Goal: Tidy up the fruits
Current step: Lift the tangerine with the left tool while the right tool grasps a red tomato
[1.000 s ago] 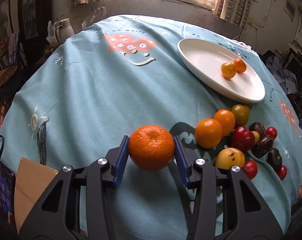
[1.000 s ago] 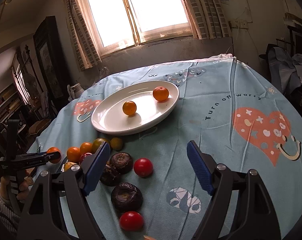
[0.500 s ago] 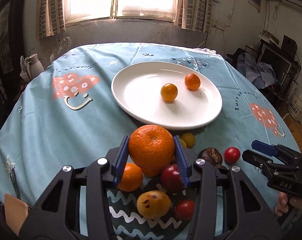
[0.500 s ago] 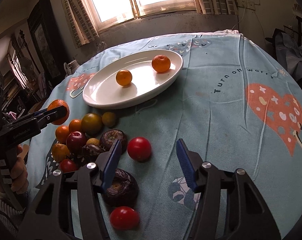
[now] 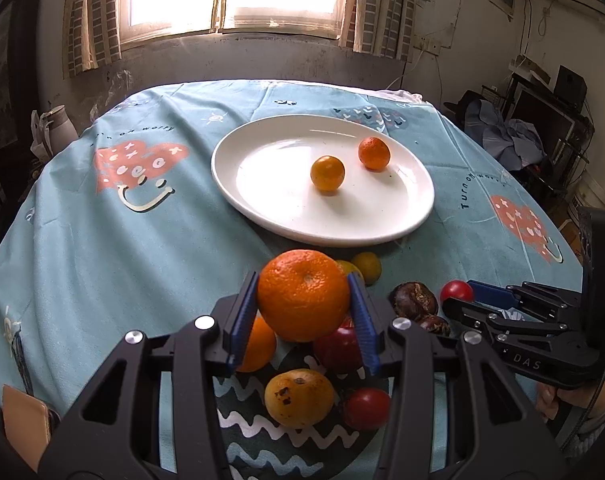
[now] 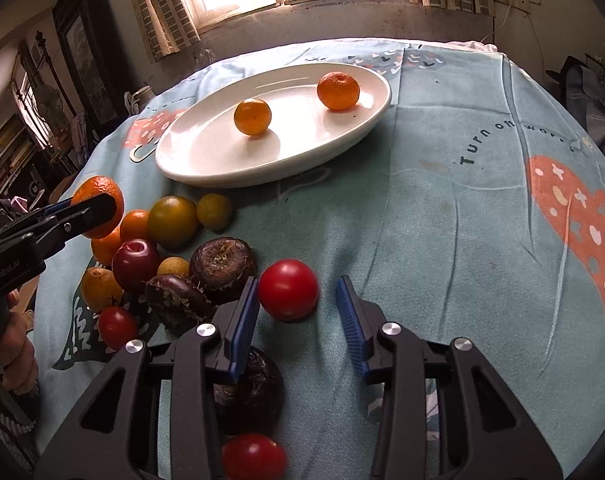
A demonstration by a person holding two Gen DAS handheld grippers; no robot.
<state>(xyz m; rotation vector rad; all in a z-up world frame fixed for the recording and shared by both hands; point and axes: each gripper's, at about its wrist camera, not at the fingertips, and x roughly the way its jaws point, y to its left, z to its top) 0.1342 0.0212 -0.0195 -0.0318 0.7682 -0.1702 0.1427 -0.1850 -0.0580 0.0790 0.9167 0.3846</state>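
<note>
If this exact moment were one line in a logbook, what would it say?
left tongs: shut on orange, held above fruit pile | right tongs: open around red tomato | plate: two small oranges

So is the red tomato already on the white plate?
No, the red tomato sits on the tablecloth between the open right gripper, away from the white plate.

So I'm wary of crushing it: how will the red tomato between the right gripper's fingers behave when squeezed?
The tomato looks round and glossy, so it may roll or slip sideways on the cloth. Its skin seems thin, so a gentle squeeze is probably safer. The right gripper stands open, with its left pad closer to the tomato.
</note>
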